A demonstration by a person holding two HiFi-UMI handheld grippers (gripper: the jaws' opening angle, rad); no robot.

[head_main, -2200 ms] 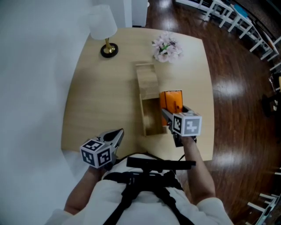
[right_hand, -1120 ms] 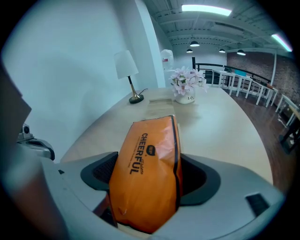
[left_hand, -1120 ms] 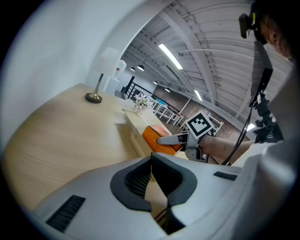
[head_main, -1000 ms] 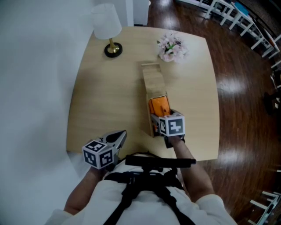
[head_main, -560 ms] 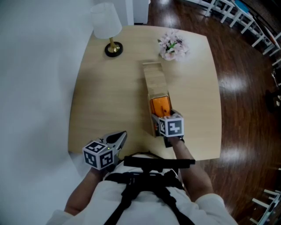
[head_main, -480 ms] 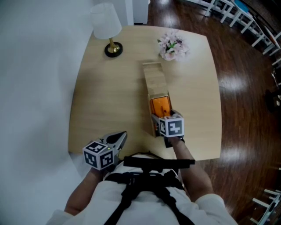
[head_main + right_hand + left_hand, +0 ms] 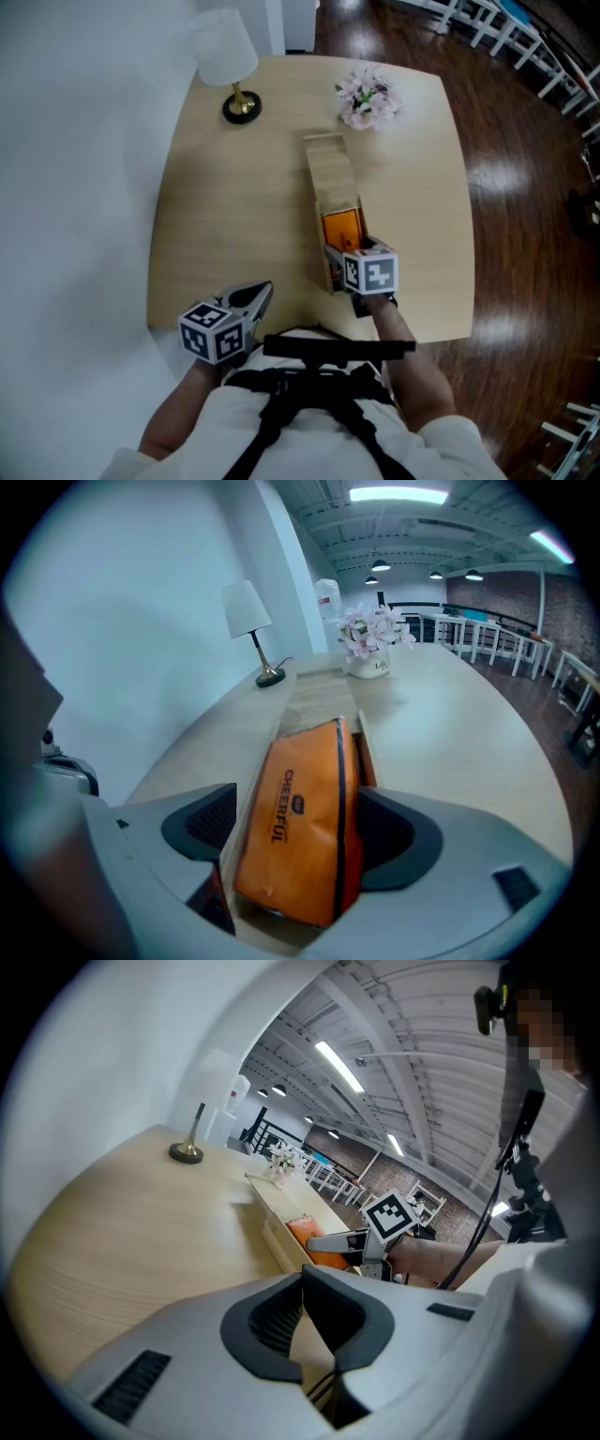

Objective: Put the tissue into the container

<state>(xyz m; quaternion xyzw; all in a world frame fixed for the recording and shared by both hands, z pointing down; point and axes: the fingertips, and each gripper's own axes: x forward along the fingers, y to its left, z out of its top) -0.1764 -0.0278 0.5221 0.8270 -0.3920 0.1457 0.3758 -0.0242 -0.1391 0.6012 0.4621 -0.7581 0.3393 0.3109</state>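
Note:
An orange tissue pack (image 7: 340, 228) lies tilted in the open near end of a long wooden container (image 7: 328, 173) at the middle of the table. My right gripper (image 7: 345, 251) stands over that end, shut on the pack. In the right gripper view the tissue pack (image 7: 300, 817) fills the space between the pads, its near end raised off the floor of the container (image 7: 314, 697). My left gripper (image 7: 258, 291) rests near the table's front left edge, shut and holding nothing. From the left gripper view, its tips (image 7: 305, 1274) meet, with the container (image 7: 272, 1199) beyond.
A white lamp (image 7: 225, 56) stands at the back left of the light wood table (image 7: 234, 206). A pot of pink flowers (image 7: 366, 98) sits just behind the container. Dark wood floor (image 7: 506, 234) lies past the table's right edge.
My right gripper has carried the orange pack from beside the container's right wall into its open end, then drawn back slightly toward me. The left gripper has stayed put.

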